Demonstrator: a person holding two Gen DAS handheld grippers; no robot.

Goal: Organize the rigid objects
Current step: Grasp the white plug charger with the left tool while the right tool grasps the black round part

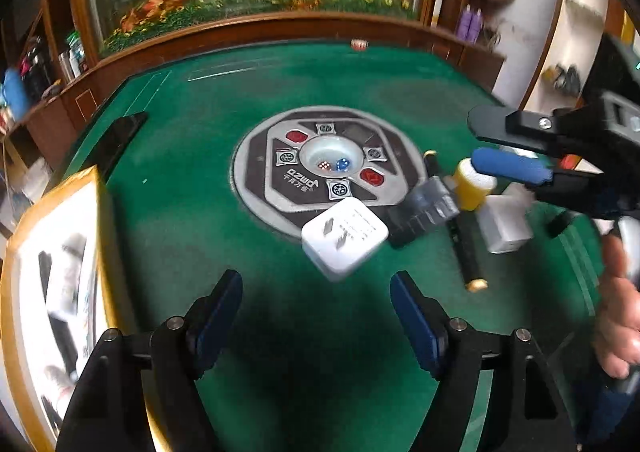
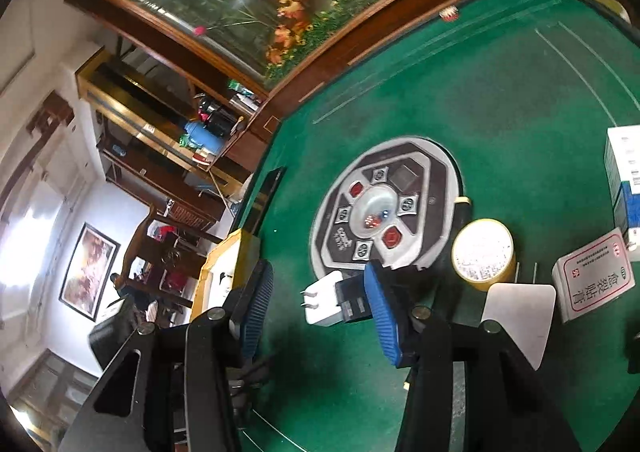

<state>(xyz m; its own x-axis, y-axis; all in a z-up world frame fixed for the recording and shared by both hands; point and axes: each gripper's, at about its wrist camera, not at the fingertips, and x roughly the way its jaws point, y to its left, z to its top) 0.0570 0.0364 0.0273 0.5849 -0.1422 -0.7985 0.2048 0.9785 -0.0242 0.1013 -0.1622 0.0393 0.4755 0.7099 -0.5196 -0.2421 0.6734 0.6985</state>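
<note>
Plainly, from the left wrist the left gripper gapes empty short of the white charger on the green table, while from the right wrist the right gripper, part open and empty, could knock the yellow jar.

A white cube-shaped plug charger lies on the green felt worktop before the round grey dice console. A black ribbed adapter touches its right side. A yellow-rimmed box sits at the worktop's left edge.
</note>
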